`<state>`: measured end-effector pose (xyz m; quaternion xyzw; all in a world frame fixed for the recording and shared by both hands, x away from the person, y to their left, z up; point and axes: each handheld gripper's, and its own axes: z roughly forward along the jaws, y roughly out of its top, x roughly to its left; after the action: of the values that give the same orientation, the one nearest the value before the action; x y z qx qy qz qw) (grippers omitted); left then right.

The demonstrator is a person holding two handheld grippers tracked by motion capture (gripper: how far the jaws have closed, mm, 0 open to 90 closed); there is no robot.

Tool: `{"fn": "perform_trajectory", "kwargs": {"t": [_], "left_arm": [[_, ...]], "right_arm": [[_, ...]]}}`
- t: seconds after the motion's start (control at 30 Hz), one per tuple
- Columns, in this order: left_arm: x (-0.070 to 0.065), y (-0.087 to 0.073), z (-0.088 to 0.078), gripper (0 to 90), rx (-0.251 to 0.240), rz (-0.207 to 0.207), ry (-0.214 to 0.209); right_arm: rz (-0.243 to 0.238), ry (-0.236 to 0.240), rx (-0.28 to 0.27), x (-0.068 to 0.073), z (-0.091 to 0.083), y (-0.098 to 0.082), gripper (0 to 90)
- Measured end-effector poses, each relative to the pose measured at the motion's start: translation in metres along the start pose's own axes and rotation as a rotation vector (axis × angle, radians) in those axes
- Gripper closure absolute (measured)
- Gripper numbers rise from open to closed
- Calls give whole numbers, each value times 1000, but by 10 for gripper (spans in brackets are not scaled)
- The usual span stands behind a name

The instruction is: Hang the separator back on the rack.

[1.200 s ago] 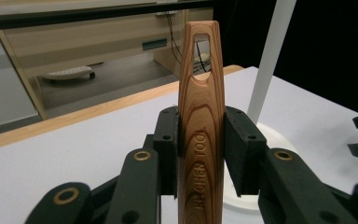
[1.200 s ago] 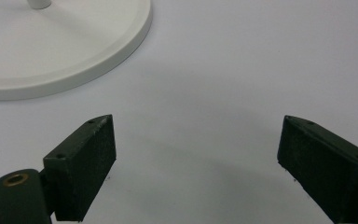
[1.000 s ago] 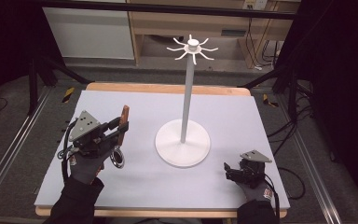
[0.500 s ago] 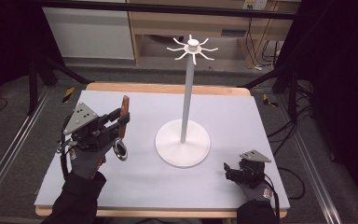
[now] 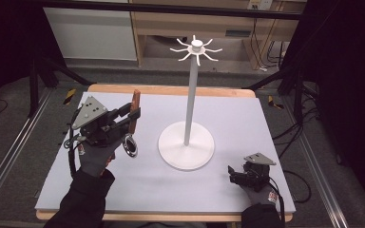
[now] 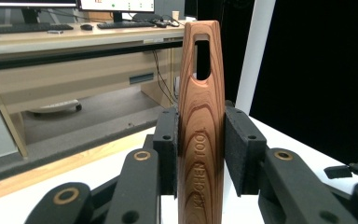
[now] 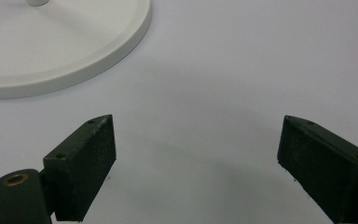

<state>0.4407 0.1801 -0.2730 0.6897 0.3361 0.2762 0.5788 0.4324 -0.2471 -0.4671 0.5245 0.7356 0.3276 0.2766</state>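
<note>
My left gripper (image 5: 132,118) is shut on a kitchen tool's wooden handle (image 5: 134,110), held upright left of the stand. The tool's round metal head (image 5: 130,146) hangs below the jaws, above the mat. In the left gripper view both pads (image 6: 241,154) press the handle (image 6: 201,121), which has a slot near its top and reads "KITCHEN TOOL". A white hook stand (image 5: 190,95) rises from a round base (image 5: 186,151), with several hooks (image 5: 196,47) at the top. My right gripper (image 5: 232,174) rests on the mat at the front right, open (image 7: 196,158), nothing between its jaws.
A pale mat (image 5: 247,118) covers the wooden table. The stand's base (image 7: 51,46) lies just ahead and left of my right gripper. The white pole (image 6: 256,51) stands beyond the held handle. Desks and cables lie past the table's far edge.
My left hand has risen and shifted right with the tool, bringing the wooden handle more upright and lifting the metal head. The right gripper has stayed put.
</note>
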Motion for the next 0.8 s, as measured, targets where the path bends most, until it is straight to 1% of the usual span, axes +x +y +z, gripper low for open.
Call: {"fn": "perform_trajectory", "kwargs": {"t": [0.1, 0.4, 0.47, 0.63, 0.77, 0.8], "left_arm": [[-1, 5, 1, 673, -12, -1, -1], [-7, 17, 5, 673, -23, 10, -8], [-8, 19, 6, 673, -26, 14, -9], [-11, 23, 7, 673, -34, 8, -22], [-13, 26, 8, 673, -38, 14, -21], [-14, 26, 8, 673, -35, 7, -29]], "right_arm": [[0, 0, 0, 0, 0, 0, 118], [2, -2, -3, 0, 0, 0, 118], [3, 0, -5, 0, -1, 0, 118], [2, -1, -5, 0, -1, 0, 118], [6, 0, -7, 0, -1, 0, 118], [3, 0, -7, 0, -1, 0, 118]]}}
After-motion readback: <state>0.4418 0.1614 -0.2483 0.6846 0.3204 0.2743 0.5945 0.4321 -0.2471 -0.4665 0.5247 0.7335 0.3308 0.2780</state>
